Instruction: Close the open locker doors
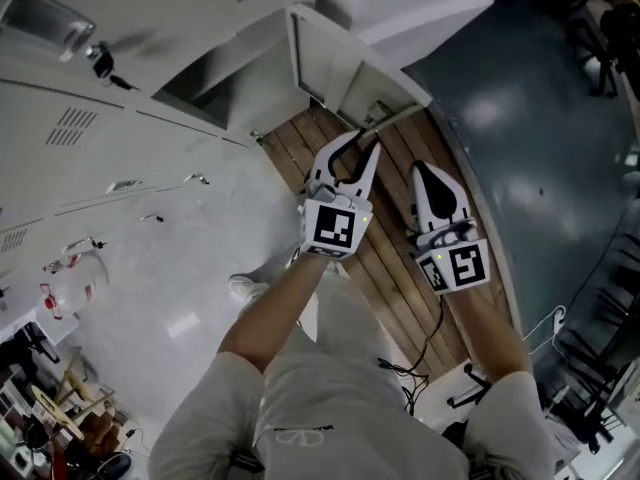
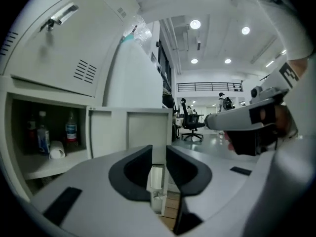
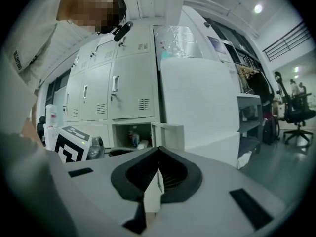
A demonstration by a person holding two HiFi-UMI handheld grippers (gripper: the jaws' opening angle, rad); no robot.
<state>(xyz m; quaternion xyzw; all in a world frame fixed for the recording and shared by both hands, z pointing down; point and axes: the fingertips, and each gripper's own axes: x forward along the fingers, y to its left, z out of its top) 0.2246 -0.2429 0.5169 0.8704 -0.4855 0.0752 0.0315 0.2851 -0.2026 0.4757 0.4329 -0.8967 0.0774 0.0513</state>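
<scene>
Pale grey locker door [image 1: 330, 73], lowest row, standing open. Left gripper [image 1: 365, 143]: jaws parted, seemingly empty, near the door's edge. Right gripper [image 1: 423, 171], just right: jaws together, holding nothing.

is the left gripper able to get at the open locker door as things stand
Probably yes: the left gripper, jaws apart, points straight at the open locker door, and nothing shows between them.

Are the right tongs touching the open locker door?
Apart. Head view shows wooden floor between the right tongs and the open locker door.
</scene>
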